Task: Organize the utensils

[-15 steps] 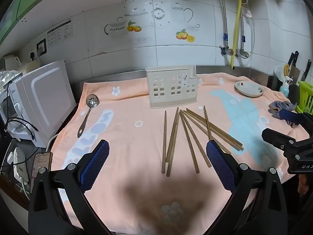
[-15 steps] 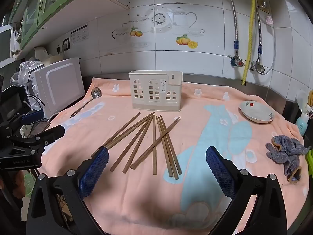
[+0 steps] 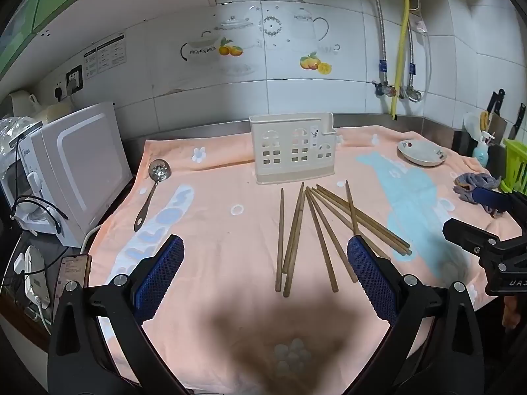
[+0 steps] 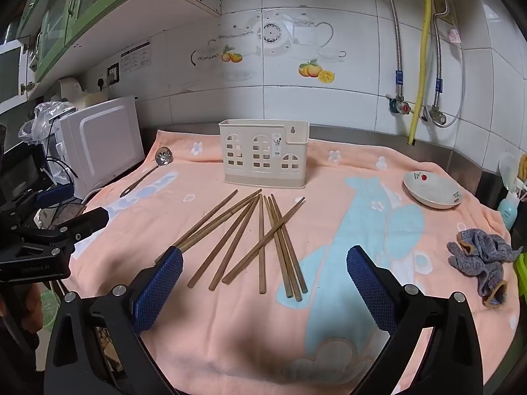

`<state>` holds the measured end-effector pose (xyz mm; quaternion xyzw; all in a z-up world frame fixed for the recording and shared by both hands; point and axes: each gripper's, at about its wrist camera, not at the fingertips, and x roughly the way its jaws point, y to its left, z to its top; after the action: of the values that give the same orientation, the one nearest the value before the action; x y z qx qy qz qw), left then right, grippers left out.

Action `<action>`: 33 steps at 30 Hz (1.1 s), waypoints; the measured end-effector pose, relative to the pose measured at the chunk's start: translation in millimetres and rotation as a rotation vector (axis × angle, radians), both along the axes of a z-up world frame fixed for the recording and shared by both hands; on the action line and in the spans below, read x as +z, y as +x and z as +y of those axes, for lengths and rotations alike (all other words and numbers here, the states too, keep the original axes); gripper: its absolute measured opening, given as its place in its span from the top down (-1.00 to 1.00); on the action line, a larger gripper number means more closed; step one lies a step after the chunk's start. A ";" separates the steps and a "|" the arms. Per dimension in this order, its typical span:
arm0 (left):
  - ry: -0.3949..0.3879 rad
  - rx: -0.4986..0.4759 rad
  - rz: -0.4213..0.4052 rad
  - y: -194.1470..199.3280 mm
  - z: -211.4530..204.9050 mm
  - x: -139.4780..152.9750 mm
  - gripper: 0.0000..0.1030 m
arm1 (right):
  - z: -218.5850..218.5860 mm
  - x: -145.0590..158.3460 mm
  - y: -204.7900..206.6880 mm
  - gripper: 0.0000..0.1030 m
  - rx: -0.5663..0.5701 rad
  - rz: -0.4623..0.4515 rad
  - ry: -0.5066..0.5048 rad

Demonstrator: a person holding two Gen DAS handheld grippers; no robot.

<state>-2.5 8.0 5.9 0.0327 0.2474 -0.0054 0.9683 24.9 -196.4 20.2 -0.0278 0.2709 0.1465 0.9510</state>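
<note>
Start of task, nothing picked yet: left gripper [image 3: 265,265] and right gripper [image 4: 264,271] both hover over the near edge of the peach towel [image 3: 210,204], jaws spread wide, nothing between the pads. Chopsticks [image 3: 308,233] lie loose in a fan on the towel just in front of the cream utensil holder [image 3: 293,149], not touching it as far as I can tell; about eight or nine sticks, a few crossing. Long axes run roughly 12-to-6 in the left wrist view, far ends bunched near the holder's base, near ends splayed from 6 toward 4. In the right wrist view same pile [image 4: 260,240], splaying toward 7 and 8 on the left side. Slotted metal spoon [image 3: 154,187] lies apart at 10 o'clock from the sticks, bowl end far, handle toward 7. Holder stands upright, looks empty, inside not really visible. Next move, judged: drop one gripper onto a single outer stick, align the pads across its axis, pinch it, then tip it upright into the holder. Crossed sticks risk a double grab.
</note>
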 end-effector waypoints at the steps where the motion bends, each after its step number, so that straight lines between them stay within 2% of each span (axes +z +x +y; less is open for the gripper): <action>1: 0.000 0.000 0.000 0.5 0.6 0.3 -0.90 | 0.0 -0.1 0.1 -0.88 0.000 0.001 0.000; 33: 0.002 -0.002 0.009 1.0 -6.0 -4.3 -0.90 | -0.5 -0.2 0.7 -0.88 0.000 0.002 -0.002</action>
<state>-1.5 2.0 1.6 0.0339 0.2518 -0.0065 0.9672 25.6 -196.9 20.0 -0.0286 0.2721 0.1462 0.9507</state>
